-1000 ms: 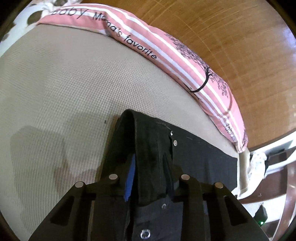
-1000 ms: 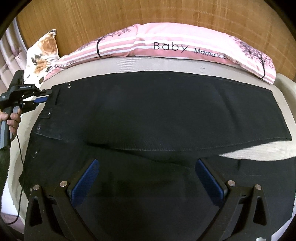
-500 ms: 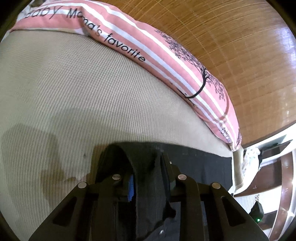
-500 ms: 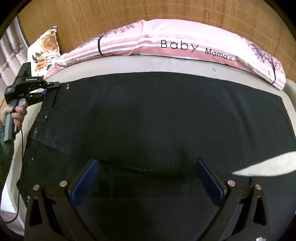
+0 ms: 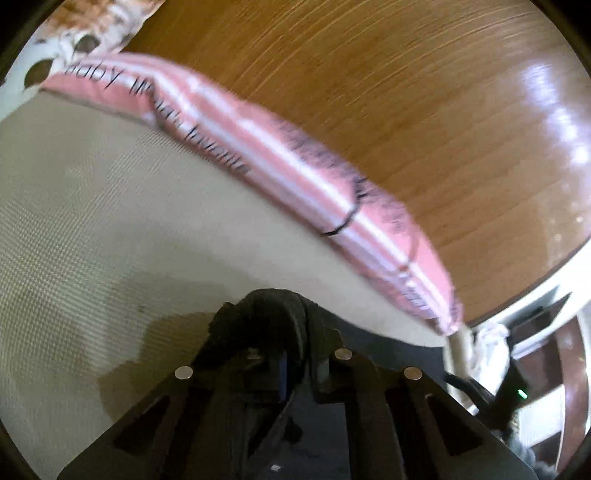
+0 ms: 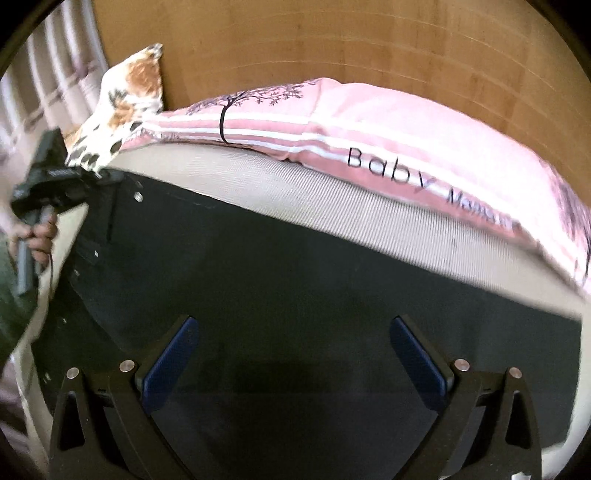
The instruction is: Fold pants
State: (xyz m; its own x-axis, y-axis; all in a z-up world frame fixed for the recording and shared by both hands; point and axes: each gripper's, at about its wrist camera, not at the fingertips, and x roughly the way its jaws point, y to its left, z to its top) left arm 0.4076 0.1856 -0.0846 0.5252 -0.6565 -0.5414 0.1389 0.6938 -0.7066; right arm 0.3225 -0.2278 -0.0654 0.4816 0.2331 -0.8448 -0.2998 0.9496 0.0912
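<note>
A bed with a beige ribbed mattress (image 5: 110, 221) fills the left wrist view, with a wooden headboard (image 5: 406, 92) behind it. A pink striped pillow (image 5: 295, 177) runs slantwise ahead of our left tongs (image 5: 291, 354), and a flowered cushion (image 5: 74, 33) sits far ahead to their left. The picture is blurred. These tongs have just been closing and are now clenched on a bunched fold of the black pants (image 5: 266, 314), which bulges up just ahead of the tips.

From the right wrist view we see the same bed and headboard. The pants (image 6: 295, 277) lie spread across the mattress under and ahead of our right tongs (image 6: 293, 354), reaching far to both sides. These tongs stand released, wide apart, with cloth beneath them but nothing pinched. Far to their left, a hand (image 6: 38, 240) holds the left tongs (image 6: 99, 181) at the waistband corner, near a metal button. The pillow (image 6: 369, 125) lies ahead, beyond the pants.

We judge the fold is just starting: one corner is gripped. Next, our right tongs likely need to drop and pinch the cloth, so both can lift together.
</note>
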